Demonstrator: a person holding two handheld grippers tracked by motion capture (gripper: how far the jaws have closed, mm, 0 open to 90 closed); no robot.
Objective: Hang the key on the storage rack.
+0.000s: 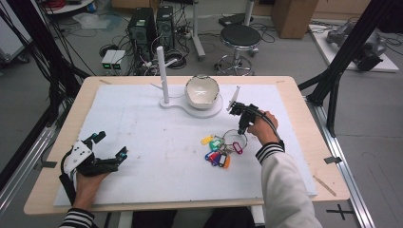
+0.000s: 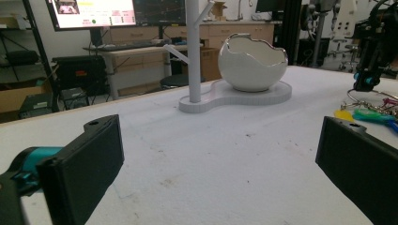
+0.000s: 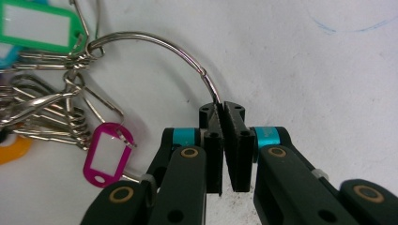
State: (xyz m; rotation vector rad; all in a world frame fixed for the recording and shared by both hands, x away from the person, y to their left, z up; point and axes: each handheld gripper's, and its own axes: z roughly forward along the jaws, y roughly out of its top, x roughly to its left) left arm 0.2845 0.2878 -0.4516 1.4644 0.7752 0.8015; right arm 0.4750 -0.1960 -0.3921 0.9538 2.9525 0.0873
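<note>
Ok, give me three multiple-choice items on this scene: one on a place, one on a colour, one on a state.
1. Where does the white bowl sit?
A. on the white stand base
B. on the stool
C. beside the left tool

2. What colour is the tag nearest the right tool?
A. white
B. magenta
C. black

3. How is the left tool?
A. shut on the key ring
B. shut on the bowl
C. open, holding nothing

Answers: 1 A, the bowl rests on the base by the post. 2 B, the right gripper view shows it magenta. 3 C, its jaws stand wide apart over bare table, while the right tool pinches the key ring.
</note>
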